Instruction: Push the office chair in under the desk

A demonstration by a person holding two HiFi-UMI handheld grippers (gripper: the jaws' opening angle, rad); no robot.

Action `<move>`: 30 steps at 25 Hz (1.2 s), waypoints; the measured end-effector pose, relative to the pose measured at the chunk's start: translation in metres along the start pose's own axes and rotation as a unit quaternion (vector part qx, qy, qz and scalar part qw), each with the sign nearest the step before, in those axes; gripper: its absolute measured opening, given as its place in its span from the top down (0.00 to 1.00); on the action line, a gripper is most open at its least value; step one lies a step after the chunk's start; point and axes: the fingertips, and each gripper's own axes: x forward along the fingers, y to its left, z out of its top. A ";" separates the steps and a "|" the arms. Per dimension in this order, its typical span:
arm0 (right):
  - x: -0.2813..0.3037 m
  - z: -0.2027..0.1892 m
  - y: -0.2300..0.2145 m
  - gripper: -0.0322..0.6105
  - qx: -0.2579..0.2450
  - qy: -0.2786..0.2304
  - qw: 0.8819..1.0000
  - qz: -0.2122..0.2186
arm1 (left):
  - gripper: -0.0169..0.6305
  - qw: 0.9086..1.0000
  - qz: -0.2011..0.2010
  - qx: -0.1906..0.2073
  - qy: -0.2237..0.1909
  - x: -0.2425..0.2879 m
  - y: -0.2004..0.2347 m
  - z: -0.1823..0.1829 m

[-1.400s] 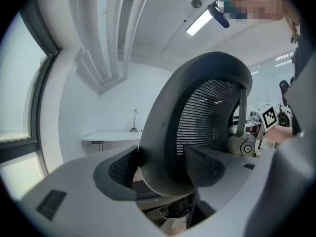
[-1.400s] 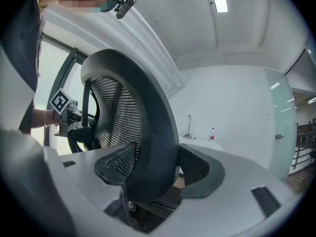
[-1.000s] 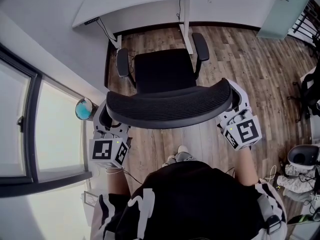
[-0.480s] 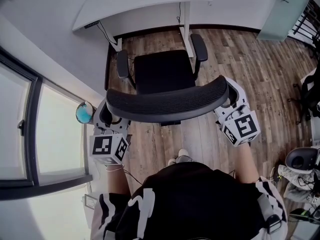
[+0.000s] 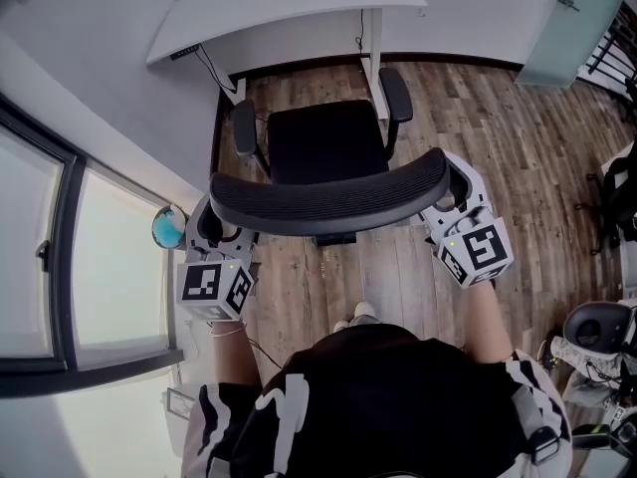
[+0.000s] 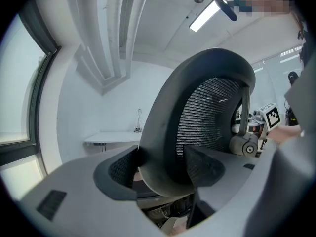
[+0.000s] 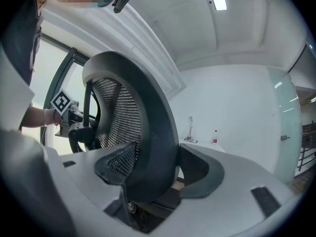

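Observation:
The black office chair [image 5: 323, 142] stands on the wood floor, facing the white desk [image 5: 289, 3], its seat just short of the desk's edge. Its curved mesh backrest [image 5: 328, 202] lies between my two grippers. My left gripper [image 5: 221, 227] is shut on the backrest's left edge [image 6: 160, 172]. My right gripper [image 5: 448, 197] is shut on the backrest's right edge [image 7: 153, 172]. In both gripper views the backrest frame fills the gap between the jaws. The desk [image 6: 111, 138] shows beyond the chair.
A window and wall run along the left, with a blue globe [image 5: 167, 229] on the sill by my left gripper. The desk's legs [image 5: 370, 38] and cables flank the chair's path. A grey bin [image 5: 597, 327] and clutter sit at the right.
The chair and both grippers have moved forward a little toward the desk, and the person has stepped after them. The holds on the backrest are unchanged.

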 end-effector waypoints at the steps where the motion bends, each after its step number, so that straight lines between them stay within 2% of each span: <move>1: 0.002 0.000 -0.001 0.53 0.000 0.001 1.000 0.000 | 0.53 1.000 0.000 0.000 0.000 0.002 0.001 0.000; 30: 0.044 -0.001 -0.031 0.53 0.002 -0.003 1.000 0.021 | 0.53 0.999 0.015 -0.017 -0.035 0.042 0.015 0.008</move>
